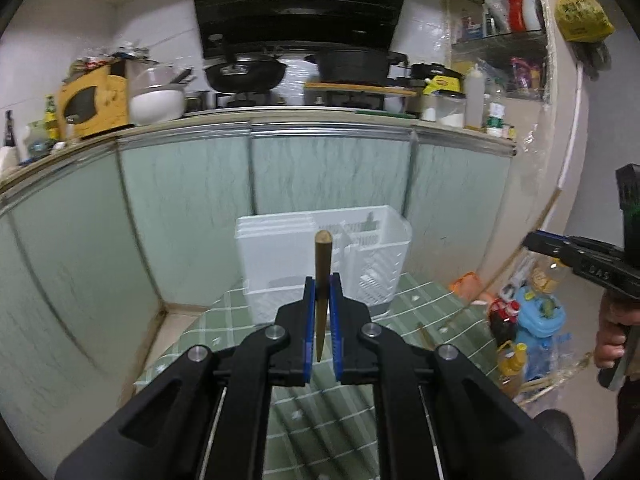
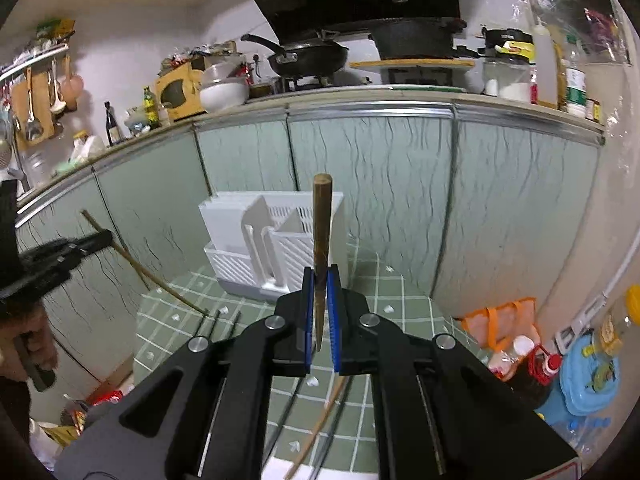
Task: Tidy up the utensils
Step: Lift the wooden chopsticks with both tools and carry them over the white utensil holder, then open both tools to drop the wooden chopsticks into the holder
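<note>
My left gripper (image 1: pixel 322 282) is shut on a brown wooden chopstick (image 1: pixel 321 264) held upright, its thick end up. A white slotted utensil holder (image 1: pixel 360 256) stands on the green tiled table beyond it. My right gripper (image 2: pixel 320 274) is shut on another brown wooden chopstick (image 2: pixel 321 220), also upright, in front of the utensil holder (image 2: pixel 256 240). The left gripper (image 2: pixel 104 238) shows at the left edge of the right wrist view with its long chopstick (image 2: pixel 136 266). The right gripper (image 1: pixel 532 240) shows at the right edge of the left wrist view.
More chopsticks (image 2: pixel 320 428) lie on the green tiled table (image 2: pixel 380 300) under the right gripper, and dark ones (image 2: pixel 218 322) lie left of it. Green cabinet doors (image 1: pixel 328 176) stand behind the holder. Bags and bottles (image 2: pixel 520 344) sit on the floor at right.
</note>
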`<action>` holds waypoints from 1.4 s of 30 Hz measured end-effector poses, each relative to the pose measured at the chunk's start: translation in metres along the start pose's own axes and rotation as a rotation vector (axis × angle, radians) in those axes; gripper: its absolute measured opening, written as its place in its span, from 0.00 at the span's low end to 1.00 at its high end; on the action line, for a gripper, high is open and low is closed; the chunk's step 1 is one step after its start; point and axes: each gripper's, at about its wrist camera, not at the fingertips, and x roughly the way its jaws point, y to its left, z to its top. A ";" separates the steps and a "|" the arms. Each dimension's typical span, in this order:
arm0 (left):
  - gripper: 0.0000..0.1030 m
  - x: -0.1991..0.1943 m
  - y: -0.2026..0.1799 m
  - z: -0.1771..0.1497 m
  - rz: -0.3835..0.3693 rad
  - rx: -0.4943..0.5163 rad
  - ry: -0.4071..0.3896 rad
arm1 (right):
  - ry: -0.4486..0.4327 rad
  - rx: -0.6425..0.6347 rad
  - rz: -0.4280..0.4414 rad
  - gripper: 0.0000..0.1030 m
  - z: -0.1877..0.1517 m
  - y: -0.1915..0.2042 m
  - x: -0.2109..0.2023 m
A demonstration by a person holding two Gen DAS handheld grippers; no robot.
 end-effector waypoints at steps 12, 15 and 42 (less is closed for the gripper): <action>0.06 0.047 -0.034 0.086 -0.138 0.017 -0.039 | -0.034 -0.063 0.064 0.06 0.093 0.010 0.027; 0.06 0.058 -0.044 0.114 -0.152 0.033 -0.053 | -0.040 -0.071 0.080 0.06 0.114 0.011 0.038; 0.06 0.180 -0.033 0.083 -0.146 0.059 0.095 | 0.121 -0.094 0.087 0.06 0.070 -0.007 0.172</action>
